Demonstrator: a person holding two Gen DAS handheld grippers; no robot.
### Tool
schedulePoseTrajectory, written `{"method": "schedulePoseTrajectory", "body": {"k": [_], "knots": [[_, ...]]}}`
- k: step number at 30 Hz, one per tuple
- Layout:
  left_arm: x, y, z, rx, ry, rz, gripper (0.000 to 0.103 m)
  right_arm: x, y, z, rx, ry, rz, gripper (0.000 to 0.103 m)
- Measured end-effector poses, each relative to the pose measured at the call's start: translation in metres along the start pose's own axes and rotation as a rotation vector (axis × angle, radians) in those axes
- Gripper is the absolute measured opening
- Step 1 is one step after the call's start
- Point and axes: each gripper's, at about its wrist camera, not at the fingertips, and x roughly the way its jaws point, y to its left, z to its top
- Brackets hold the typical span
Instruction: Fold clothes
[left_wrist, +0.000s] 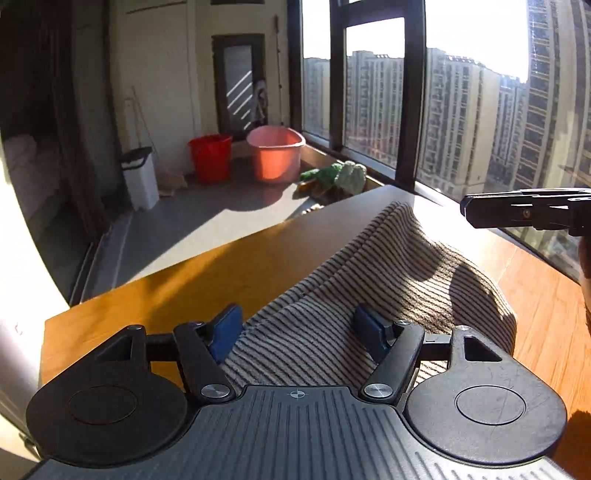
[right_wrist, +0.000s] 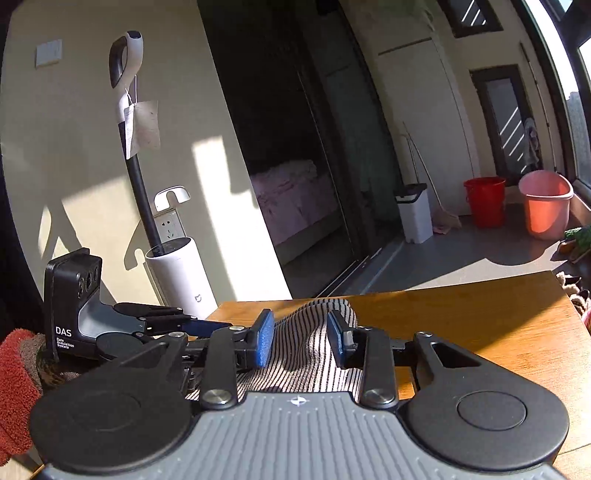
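A striped knit garment (left_wrist: 369, 280), beige with thin dark ribs, lies bunched in soft humps on the orange-brown wooden tabletop (left_wrist: 177, 280), its near end running between the blue pads of both tools. The left tongs (left_wrist: 299, 332) stand released, spread wide to either side of the cloth, while the right tongs (right_wrist: 301, 341) sit narrower with the fabric between the pads, and I cannot tell whether they press it. Low sun stripes the smooth tabletop and grey floor, where a red bucket (left_wrist: 210, 157), a pink plastic tub (left_wrist: 277, 153) and a white bin (left_wrist: 138, 177) stand by tall windows.
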Motion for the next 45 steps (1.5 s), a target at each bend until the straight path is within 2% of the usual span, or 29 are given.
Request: {"method": "schedulePoseTrajectory", "body": {"k": [2, 5, 8, 10, 11, 13, 15, 17, 18, 22, 24, 27, 28, 31, 35, 40, 43, 45], "knots": [[0.000, -0.002, -0.004, 0.007, -0.003, 0.002, 0.074, 0.024, 0.001, 0.003, 0.037, 0.046, 0.040, 0.033], [-0.004, 0.004, -0.009, -0.004, 0.004, 0.007, 0.074, 0.076, -0.009, -0.011, 0.090, 0.182, -0.045, 0.033], [-0.005, 0.008, -0.015, -0.007, 0.018, 0.015, 0.074, 0.089, -0.008, -0.026, 0.069, 0.179, -0.083, 0.031], [-0.007, 0.011, -0.017, -0.014, 0.016, 0.000, 0.076, 0.069, 0.001, -0.025, 0.054, 0.169, -0.075, 0.033], [-0.008, 0.012, -0.017, -0.016, 0.014, -0.004, 0.076, 0.056, 0.004, -0.025, 0.058, 0.167, -0.062, 0.039], [-0.009, 0.016, -0.016, -0.023, 0.003, -0.003, 0.080, 0.030, 0.010, -0.026, 0.068, 0.162, -0.034, 0.064], [-0.012, 0.018, -0.016, -0.029, -0.019, 0.005, 0.083, 0.004, 0.016, -0.027, 0.077, 0.157, -0.007, 0.064], [-0.014, 0.020, -0.016, -0.013, -0.033, 0.035, 0.093, -0.023, 0.022, -0.037, 0.083, 0.174, 0.015, 0.064], [-0.013, 0.020, -0.015, 0.000, -0.031, 0.043, 0.094, -0.029, 0.024, -0.043, 0.093, 0.199, 0.018, 0.064], [-0.005, 0.021, -0.012, 0.025, -0.004, 0.039, 0.095, -0.024, 0.019, -0.068, 0.237, 0.320, 0.062, 0.064], [0.000, 0.030, -0.009, -0.009, 0.023, 0.008, 0.095, -0.011, 0.011, -0.078, 0.318, 0.343, 0.072, 0.064], [0.004, 0.052, -0.016, -0.163, 0.082, -0.082, 0.094, 0.006, -0.001, -0.081, 0.365, 0.348, 0.053, 0.055], [0.003, 0.059, -0.022, -0.223, 0.102, -0.115, 0.093, 0.010, -0.003, -0.079, 0.366, 0.351, 0.061, 0.055], [-0.003, 0.068, -0.036, -0.327, 0.121, -0.150, 0.091, 0.016, -0.008, -0.068, 0.307, 0.337, 0.047, 0.055], [-0.017, 0.058, -0.043, -0.364, 0.122, -0.165, 0.091, 0.022, -0.014, -0.049, 0.199, 0.300, -0.025, 0.055], [-0.024, 0.025, -0.045, -0.351, 0.115, -0.265, 0.093, 0.026, -0.019, -0.030, -0.008, 0.226, -0.190, 0.055], [-0.019, -0.005, -0.049, -0.324, 0.108, -0.336, 0.094, 0.032, -0.023, -0.023, -0.090, 0.202, -0.278, 0.055], [-0.017, -0.023, -0.051, -0.300, 0.095, -0.379, 0.094, 0.032, -0.027, -0.020, -0.103, 0.196, -0.306, 0.055]]}}
